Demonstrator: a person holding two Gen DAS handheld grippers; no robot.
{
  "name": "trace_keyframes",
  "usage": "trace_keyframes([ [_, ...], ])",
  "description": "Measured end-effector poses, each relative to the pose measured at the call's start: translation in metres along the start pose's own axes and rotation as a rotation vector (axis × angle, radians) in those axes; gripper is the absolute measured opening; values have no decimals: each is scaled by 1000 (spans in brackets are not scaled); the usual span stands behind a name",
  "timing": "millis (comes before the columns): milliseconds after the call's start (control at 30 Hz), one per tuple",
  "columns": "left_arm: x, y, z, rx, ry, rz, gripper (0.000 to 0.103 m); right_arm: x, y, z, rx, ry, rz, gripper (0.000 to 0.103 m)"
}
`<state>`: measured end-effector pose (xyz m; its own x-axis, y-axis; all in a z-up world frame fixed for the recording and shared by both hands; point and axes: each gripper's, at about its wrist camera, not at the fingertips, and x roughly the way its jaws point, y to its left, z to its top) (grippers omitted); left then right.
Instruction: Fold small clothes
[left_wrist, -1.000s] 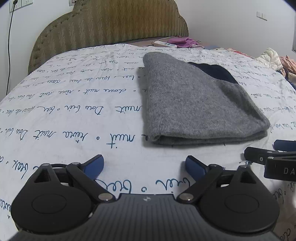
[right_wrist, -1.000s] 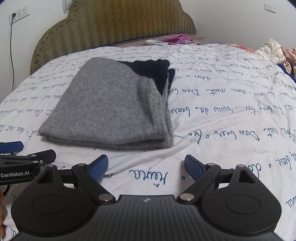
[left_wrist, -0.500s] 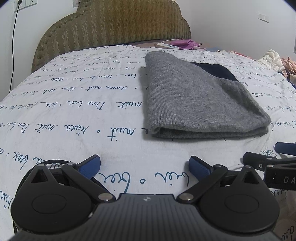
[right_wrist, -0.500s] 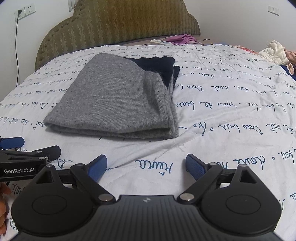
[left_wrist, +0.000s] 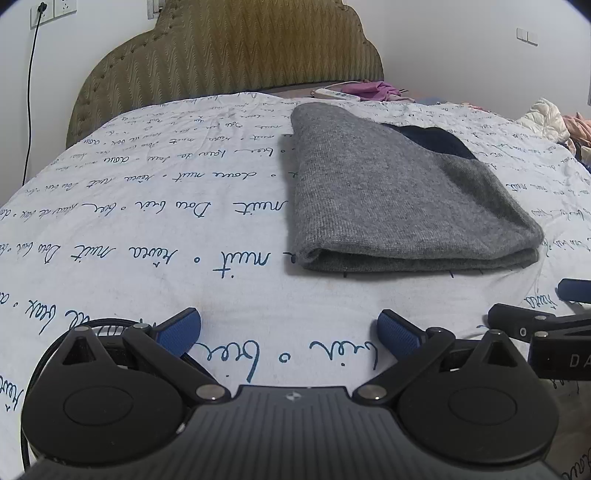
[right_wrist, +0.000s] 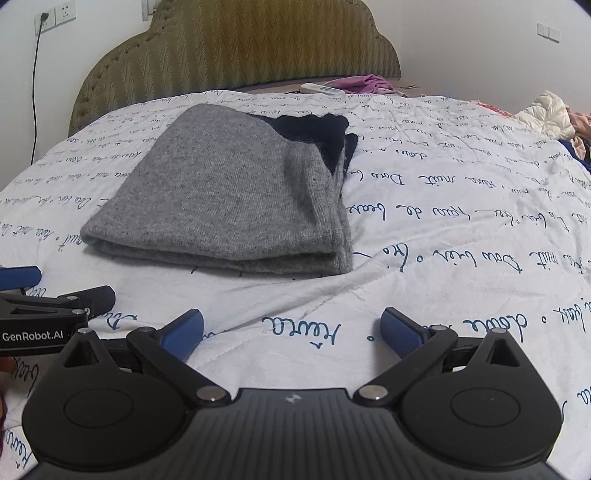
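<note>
Right wrist: folded gray knit sweater (right_wrist: 229, 199) w/ navy part on script-print quilt (right_wrist: 443, 229); right gripper (right_wrist: 291, 328) jaws just widened, apart, empty; left gripper (left_wrist: 288, 328) apart too.

Folded gray sweater (right_wrist: 236, 199) on the bed (right_wrist: 461, 236)

The right gripper (right_wrist: 291, 326) has just been opening wide, nothing between its blue fingers (right_wrist: 400, 330). The sweater lies ahead of them, apart.

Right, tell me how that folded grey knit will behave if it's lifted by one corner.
The grey knit is probably floppy: its stacked layers lie soft and rounded at the near fold. Lifted by one corner, it would likely unfold. It looks light, and fuzzy rather than slippery on the bedspread.
</note>
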<state>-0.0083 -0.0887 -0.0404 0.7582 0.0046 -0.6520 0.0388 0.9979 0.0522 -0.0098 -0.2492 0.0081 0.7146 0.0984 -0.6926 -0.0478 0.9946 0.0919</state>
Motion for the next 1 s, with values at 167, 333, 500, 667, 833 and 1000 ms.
trace_keyframes([
  [167,-1,0,-2,-2,-12,4,103,1,-3,0,-4,-1,2,103],
  [333,-2,-1,-4,-6,-24,6,103,3,-3,-5,-9,-15,2,103],
  [500,-1,0,-3,-8,-22,2,103,3,-2,-7,-5,-25,-3,103],
  [667,-1,0,-3,-6,-22,3,103,3,-4,-7,4,-29,2,103],
  [833,-1,1,-4,-1,-28,12,103,1,-6,-4,11,-30,11,103],
  [1000,-8,9,-6,-45,-48,25,103,0,-9,-3,-2,-29,14,103],
])
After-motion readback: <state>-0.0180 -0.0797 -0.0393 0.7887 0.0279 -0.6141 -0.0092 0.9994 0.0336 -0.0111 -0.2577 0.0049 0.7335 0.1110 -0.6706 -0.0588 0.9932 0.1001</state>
